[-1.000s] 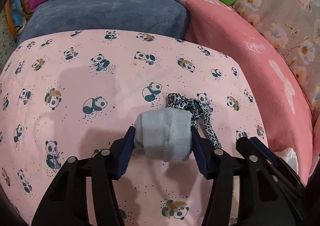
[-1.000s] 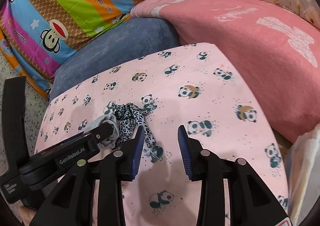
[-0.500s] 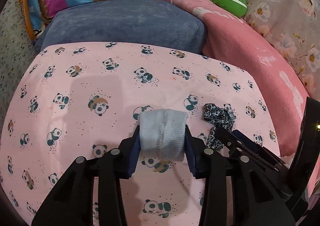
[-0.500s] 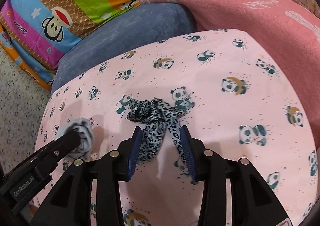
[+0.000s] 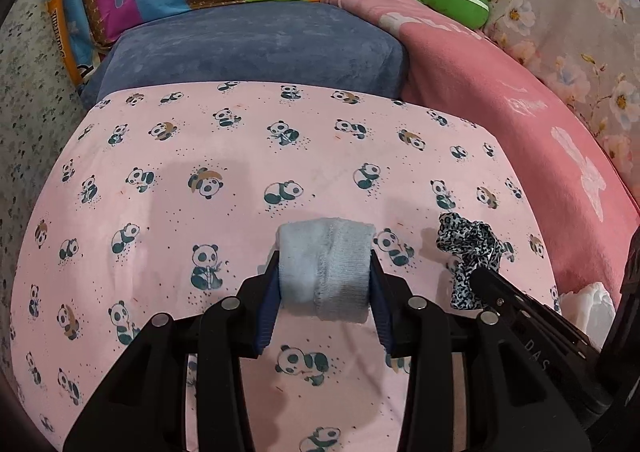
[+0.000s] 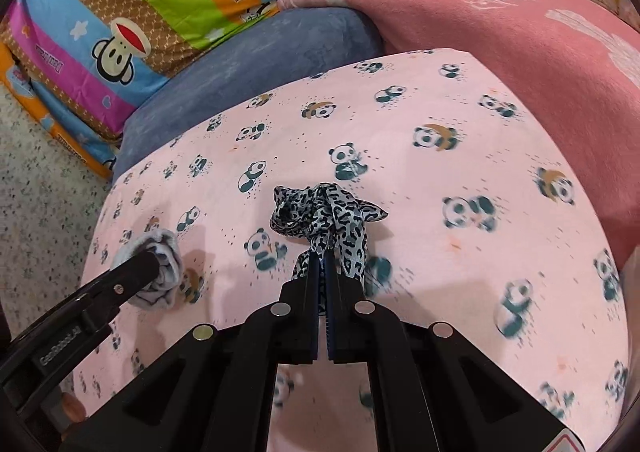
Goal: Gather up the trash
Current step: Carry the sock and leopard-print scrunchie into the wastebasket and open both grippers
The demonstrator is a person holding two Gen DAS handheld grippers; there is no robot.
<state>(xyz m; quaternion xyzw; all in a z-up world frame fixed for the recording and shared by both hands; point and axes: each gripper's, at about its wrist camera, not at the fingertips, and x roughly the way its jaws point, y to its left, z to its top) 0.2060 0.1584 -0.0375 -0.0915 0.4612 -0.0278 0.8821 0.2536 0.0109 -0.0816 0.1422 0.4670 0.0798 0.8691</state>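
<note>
Presently: both grippers loaded over the panda sheet

We find the left gripper (image 5: pixel 326 276) clamping a rolled grey sock (image 5: pixel 325 266) above the panda sheet (image 5: pixel 240 156); the right gripper (image 6: pixel 320 264) pinches a leopard-print cloth (image 6: pixel 320 212) resting on that sheet

- A rolled pale grey-blue sock (image 5: pixel 326 268) sits at the lower centre of the left wrist view, a ribbed cuff band wrapped around its right half, pinched from both sides between jaws.
- A crumpled leopard-print fabric strip (image 6: pixel 324 218), black spots on grey-blue, lies mid-frame in the right wrist view; its lower tail is clamped between closed jaws.
</note>
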